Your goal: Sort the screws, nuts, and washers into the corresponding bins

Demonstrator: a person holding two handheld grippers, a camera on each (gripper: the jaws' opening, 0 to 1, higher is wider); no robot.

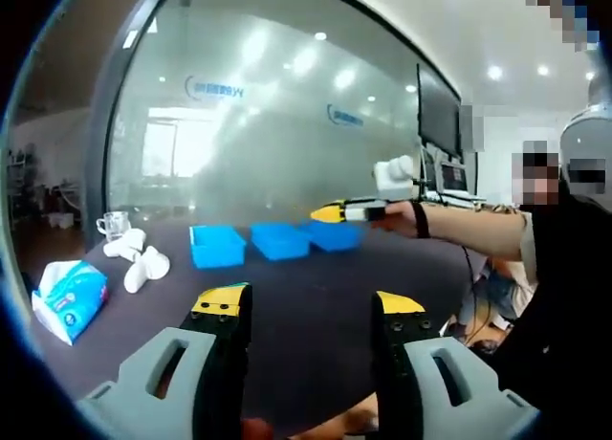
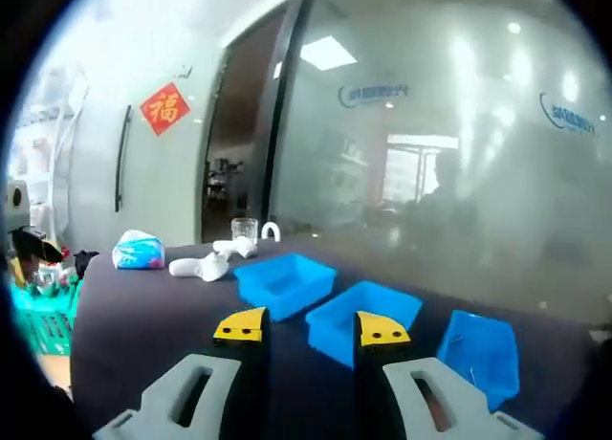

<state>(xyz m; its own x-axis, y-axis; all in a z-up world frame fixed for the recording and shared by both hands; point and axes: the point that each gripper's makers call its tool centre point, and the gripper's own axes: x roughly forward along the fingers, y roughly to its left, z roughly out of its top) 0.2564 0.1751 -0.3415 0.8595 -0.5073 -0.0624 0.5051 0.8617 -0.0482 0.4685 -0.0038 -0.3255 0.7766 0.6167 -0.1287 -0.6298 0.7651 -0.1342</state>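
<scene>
Here the dark tabletop (image 1: pixel 316 297) carries three blue bins (image 1: pixel 278 240) in a row near its far edge, by the glass wall, with a tissue pack (image 1: pixel 69 299) and white objects (image 1: pixel 139 260) toward its left edge. The left tongs (image 1: pixel 311 311) stand wide apart, holding nothing; the right tongs (image 2: pixel 311 332) reach over the bins, gaping narrowly and empty. I cannot make out any screws, nuts or washers.
</scene>
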